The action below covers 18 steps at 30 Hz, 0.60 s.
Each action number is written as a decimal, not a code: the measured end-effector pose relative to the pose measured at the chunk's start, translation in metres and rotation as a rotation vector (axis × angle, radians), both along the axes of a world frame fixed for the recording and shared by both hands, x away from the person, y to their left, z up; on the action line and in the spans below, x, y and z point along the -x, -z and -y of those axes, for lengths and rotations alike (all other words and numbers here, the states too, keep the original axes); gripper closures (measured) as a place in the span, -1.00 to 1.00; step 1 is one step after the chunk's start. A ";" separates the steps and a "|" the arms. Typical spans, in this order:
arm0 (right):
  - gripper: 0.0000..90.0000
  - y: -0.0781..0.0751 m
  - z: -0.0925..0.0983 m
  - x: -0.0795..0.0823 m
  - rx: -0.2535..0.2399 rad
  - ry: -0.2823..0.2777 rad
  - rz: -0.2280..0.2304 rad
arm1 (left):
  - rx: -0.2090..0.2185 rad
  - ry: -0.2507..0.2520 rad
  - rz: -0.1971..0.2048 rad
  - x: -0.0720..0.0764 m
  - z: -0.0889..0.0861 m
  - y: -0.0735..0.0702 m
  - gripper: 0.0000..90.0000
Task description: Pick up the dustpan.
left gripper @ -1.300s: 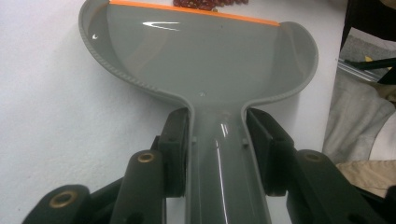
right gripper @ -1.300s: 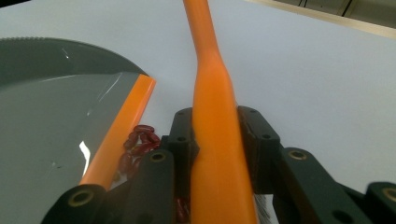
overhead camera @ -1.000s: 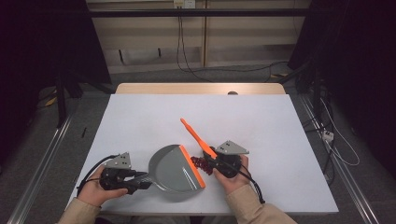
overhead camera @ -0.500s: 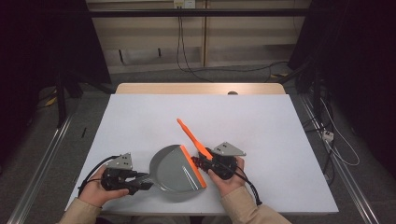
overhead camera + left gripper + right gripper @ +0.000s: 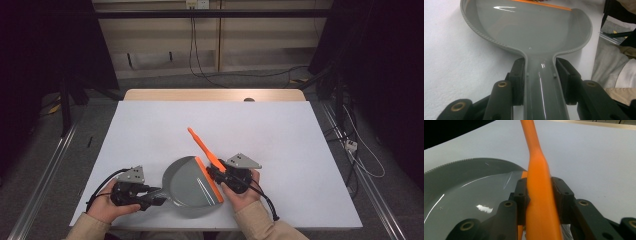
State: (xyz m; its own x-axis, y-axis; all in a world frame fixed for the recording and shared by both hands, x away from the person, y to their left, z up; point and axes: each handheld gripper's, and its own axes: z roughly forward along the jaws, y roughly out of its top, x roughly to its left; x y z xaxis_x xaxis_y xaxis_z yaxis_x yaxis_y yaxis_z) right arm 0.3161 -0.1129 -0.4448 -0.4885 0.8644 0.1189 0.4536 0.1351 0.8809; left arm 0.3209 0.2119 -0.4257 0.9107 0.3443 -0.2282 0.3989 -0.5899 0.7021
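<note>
High view: left gripper clamps the grey dustpan by its handle at the table's near edge; right gripper pinches the orange brush. Risk: tilting the brush could lever it from the jaws.

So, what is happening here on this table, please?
A person works at a white table with a tool in each hand. The left tool is shut on the handle of a grey dustpan, which lies flat on the table. The right tool is shut on the orange handle of a small brush, whose head sits at the open edge of the dustpan. The brush handle points up and away from the person. I see no dirt in the dustpan.
</note>
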 end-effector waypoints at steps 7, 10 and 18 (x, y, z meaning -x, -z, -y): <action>0.51 0.001 -0.006 0.001 -0.024 0.003 -0.004 | 0.005 0.001 -0.009 0.001 0.003 0.002 0.37; 0.51 0.001 -0.009 0.002 -0.031 0.003 -0.001 | 0.004 -0.004 -0.013 0.002 0.003 0.002 0.37; 0.51 0.002 -0.013 0.004 -0.040 -0.001 0.002 | 0.011 -0.006 -0.015 0.002 0.004 0.002 0.37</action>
